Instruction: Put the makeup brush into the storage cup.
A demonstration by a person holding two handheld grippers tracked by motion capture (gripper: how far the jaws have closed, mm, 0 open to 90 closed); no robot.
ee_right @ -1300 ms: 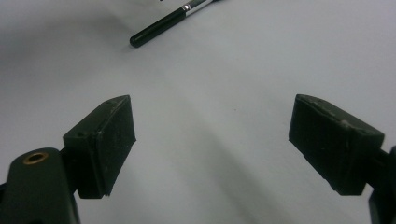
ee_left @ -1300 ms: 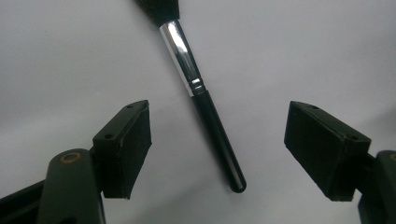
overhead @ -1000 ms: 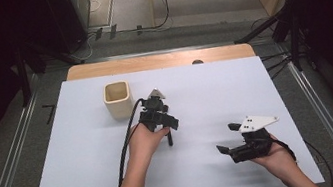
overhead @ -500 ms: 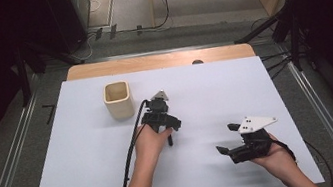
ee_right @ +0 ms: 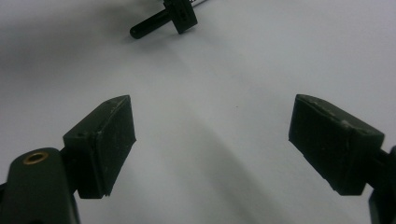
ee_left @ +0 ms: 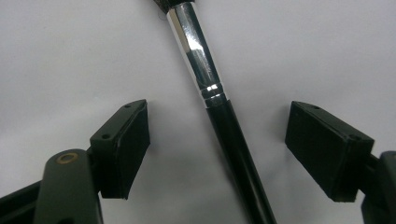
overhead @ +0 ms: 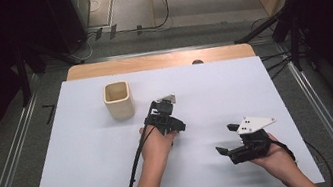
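A brush with a black handle (ee_left: pixel 233 149) and a silver ferrule (ee_left: pixel 194 46) lies on the white table. My left gripper (ee_left: pixel 217 109) is open right over it, one jaw on each side of the handle and neither touching it. From above, the left gripper (overhead: pixel 165 121) sits mid-table, pointing down. The right gripper view has the handle's end (ee_right: pixel 147 27) poking out from under a left jaw. My right gripper (ee_right: pixel 212 102) is open with nothing between its jaws, and is held low over the table at the near right (overhead: pixel 226 139).
A beige square cup (overhead: pixel 118 100) stands upright at the back left of the white table top (overhead: pixel 80 168), a short way from the left gripper. The left gripper's cable (overhead: pixel 134 172) runs back along the forearm. Metal rails flank the table.
The left gripper has edged slightly to the right over the brush. The right gripper has stayed where it was.
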